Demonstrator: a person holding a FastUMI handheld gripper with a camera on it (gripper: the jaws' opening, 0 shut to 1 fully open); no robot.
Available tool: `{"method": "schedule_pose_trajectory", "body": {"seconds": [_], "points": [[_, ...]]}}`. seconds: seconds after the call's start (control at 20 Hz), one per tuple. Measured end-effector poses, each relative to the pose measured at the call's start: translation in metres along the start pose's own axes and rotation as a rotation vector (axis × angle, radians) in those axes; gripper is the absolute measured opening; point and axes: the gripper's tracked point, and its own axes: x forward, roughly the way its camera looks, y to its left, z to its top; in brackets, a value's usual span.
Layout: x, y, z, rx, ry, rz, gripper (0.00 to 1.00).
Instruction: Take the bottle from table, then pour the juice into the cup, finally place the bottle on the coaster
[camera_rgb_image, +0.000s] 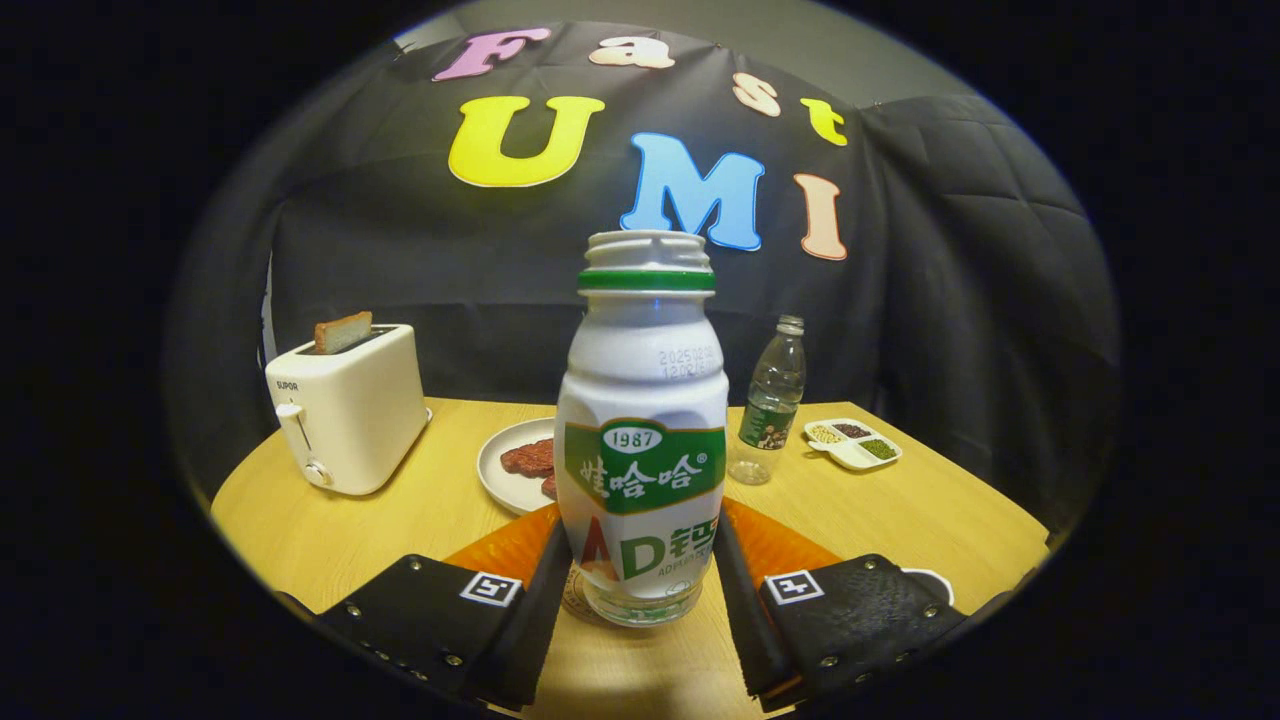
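Observation:
A white juice bottle (641, 440) with a green label and green neck ring stands upright, its cap off. It sits between my two black fingers (540, 590), and both of them lie against its lower sides. My gripper (638, 555) is shut on the bottle. Under the bottle's base a round coaster (577, 602) shows on the wooden table (330, 540); the base looks to be resting on it. A white curved rim (935, 578), perhaps the cup, peeks out behind the right finger, mostly hidden.
Behind the fingers lies an orange mat (510, 548). Farther back are a white plate with brown pieces (500, 470), a cream toaster (345, 410) holding a slice of bread, a clear water bottle (772, 395) and a small divided dish (853, 442).

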Motion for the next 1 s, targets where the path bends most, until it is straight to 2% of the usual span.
{"method": "schedule_pose_trajectory", "body": {"seconds": [0.3, 1.0], "points": [[0.025, 0.008, -0.013, -0.027, 0.010, 0.018, 0.74], [0.035, 0.010, -0.036, 0.086, 0.016, 0.036, 0.79]]}}
